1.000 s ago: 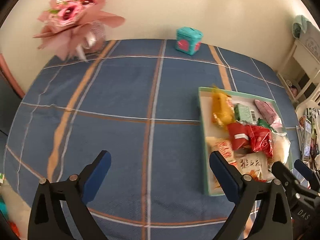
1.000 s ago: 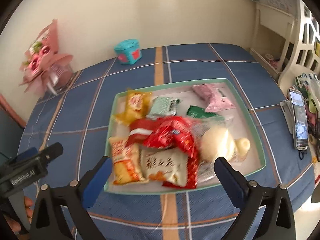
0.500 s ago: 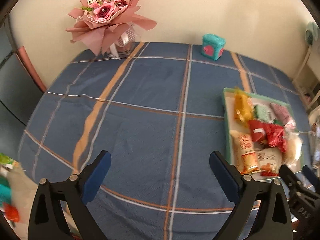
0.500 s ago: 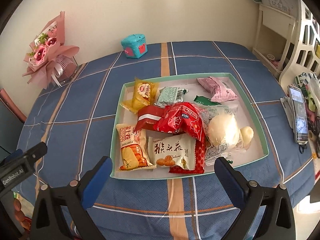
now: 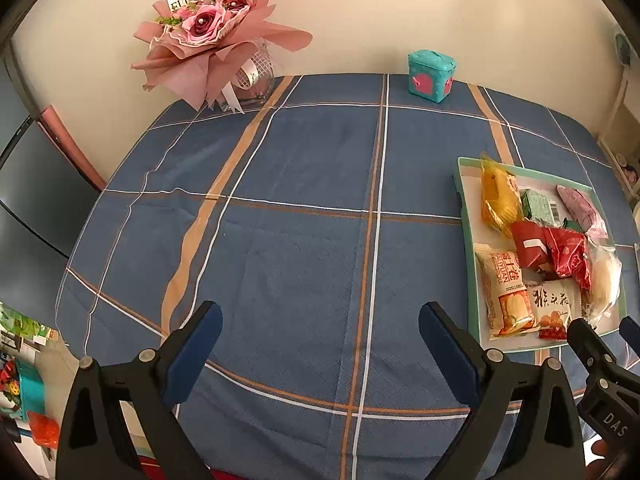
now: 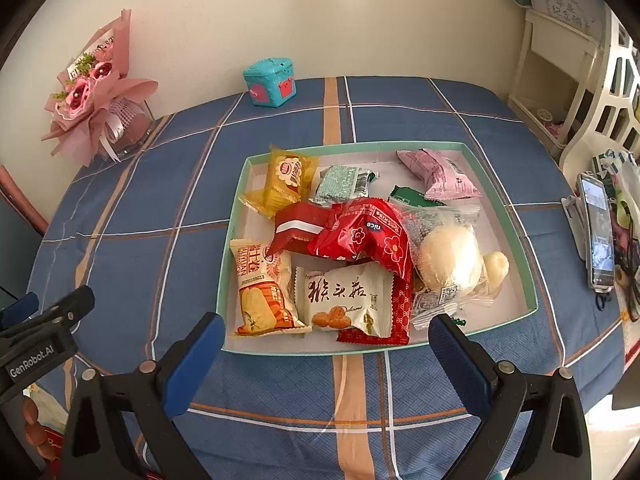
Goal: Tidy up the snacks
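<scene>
Right gripper point(image 6: 326, 340) hangs wide open and empty just short of the teal tray point(image 6: 508, 220) on the blue plaid counter point(image 6: 160, 208), tray piled with snack packs, a white pack with Chinese lettering point(image 6: 344, 300) nearest, phone point(image 6: 598, 232) off right.

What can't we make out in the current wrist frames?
- Dark green packet, right wrist view: mostly buried under the red flower-print packet; label unreadable.
- Phone at the table's right edge, right wrist view: screen too small and distorted to read.
- Teal shallow tray, left wrist view: near corner hidden behind the right gripper.
- Items beyond the table's left edge, left wrist view: cut off by the frame, unidentifiable.
</scene>
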`<state>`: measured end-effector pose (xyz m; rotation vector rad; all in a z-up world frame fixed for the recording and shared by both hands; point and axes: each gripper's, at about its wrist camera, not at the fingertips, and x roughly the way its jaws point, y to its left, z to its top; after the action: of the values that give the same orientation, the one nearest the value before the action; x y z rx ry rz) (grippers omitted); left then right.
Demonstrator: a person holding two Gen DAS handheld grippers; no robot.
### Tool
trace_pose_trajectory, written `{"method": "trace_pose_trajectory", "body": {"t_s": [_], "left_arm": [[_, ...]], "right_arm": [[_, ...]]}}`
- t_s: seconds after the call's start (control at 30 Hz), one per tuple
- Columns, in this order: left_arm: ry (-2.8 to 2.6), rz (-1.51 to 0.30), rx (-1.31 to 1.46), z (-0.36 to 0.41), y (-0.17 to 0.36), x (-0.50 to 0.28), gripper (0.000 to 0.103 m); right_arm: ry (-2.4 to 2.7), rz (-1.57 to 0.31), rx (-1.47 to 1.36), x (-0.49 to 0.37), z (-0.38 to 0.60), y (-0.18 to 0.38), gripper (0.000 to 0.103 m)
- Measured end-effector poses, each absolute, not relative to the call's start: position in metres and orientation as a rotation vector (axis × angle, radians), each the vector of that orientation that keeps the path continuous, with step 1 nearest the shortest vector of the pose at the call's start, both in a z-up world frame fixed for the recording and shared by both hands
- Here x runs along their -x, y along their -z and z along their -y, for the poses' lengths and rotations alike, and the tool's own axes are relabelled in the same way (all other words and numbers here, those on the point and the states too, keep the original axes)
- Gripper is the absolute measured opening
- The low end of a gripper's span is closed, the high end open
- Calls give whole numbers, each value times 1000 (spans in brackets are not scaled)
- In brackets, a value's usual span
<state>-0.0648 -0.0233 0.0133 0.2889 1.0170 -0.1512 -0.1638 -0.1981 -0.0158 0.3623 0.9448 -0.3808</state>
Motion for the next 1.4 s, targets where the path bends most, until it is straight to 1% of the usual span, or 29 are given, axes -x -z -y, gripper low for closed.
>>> {"method": "trace_pose_trajectory", "body": {"t_s": [0.23,1.4], "left_arm": [[155,-1056,-289,24,-8,63,99],[171,-1076,-292,26,-4,62,99]], "right_arm": [[383,-952,-362,163,199,17,103],[381,-975,-350,160,196,20,103]]}}
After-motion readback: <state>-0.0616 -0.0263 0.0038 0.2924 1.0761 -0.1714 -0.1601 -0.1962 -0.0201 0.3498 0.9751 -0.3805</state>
